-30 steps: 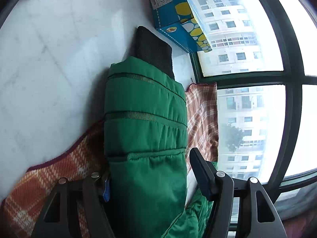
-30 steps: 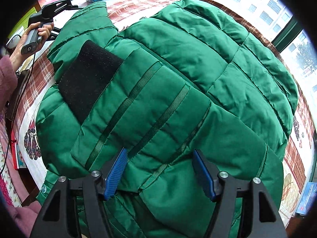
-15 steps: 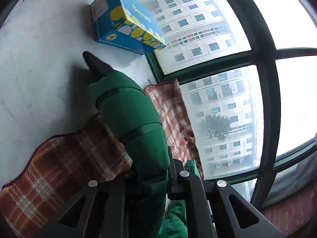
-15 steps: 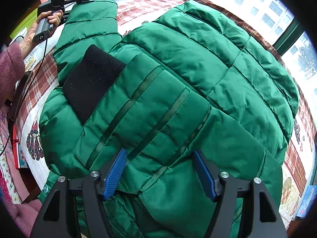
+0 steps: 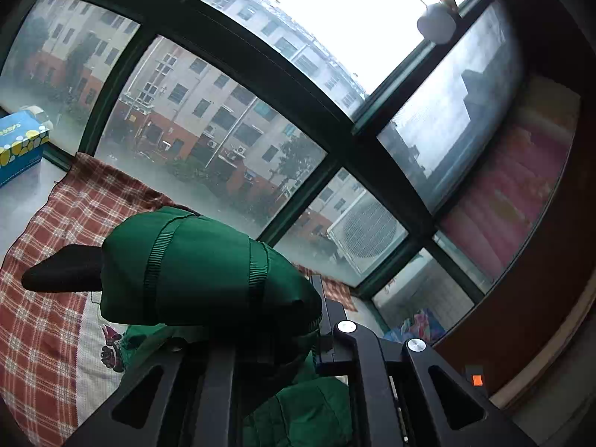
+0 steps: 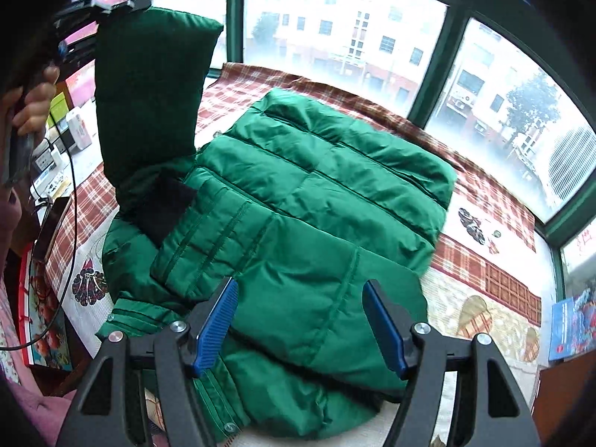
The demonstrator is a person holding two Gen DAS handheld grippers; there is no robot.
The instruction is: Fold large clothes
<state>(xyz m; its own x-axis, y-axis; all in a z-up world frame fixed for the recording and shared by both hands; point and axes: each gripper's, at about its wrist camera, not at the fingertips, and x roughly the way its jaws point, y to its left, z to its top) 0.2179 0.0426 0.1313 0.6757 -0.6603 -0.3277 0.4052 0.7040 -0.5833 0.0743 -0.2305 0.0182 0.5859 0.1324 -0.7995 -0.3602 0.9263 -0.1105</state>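
Right wrist view: right gripper [image 6: 300,329] unclenched above the green jacket [image 6: 316,223], which lies on the plaid blanket [image 6: 484,201]. Beyond, left gripper [image 5: 283,335] clenched on the sleeve [image 6: 149,89] — raised upright. Step: sleeve fold. Next — carry it across the body, release.

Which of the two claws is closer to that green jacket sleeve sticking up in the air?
Left. The left claw is clamped on the raised sleeve at its top end. The right claw hangs open over the jacket's body, apart from the sleeve.
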